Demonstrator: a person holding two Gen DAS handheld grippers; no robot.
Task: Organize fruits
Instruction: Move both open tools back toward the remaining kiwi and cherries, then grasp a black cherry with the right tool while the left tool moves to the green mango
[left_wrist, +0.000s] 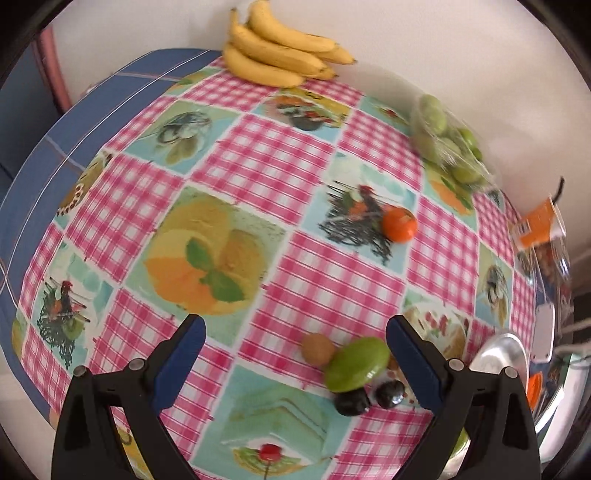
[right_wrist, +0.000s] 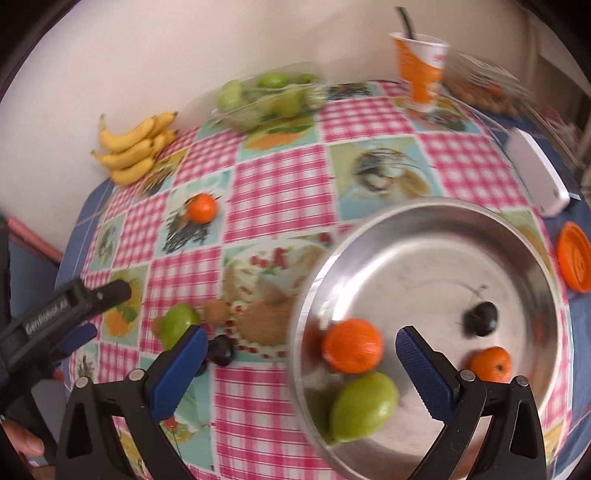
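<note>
steel tray is already holding two oranges, a green fruit and a dark plum. left of the tray, the green mango is lying long axis pointing up-right toward it, a brown fruit and two plums touching it. left gripper is hanging open over the mango; right gripper is gaping, empty, over the tray rim. judgement: straddle the short axis, close slowly.

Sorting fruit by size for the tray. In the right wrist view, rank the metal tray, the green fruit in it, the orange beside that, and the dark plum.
1. Metal tray
2. Green fruit
3. Orange, nearly alike
4. Dark plum, though it lies farther away
</note>
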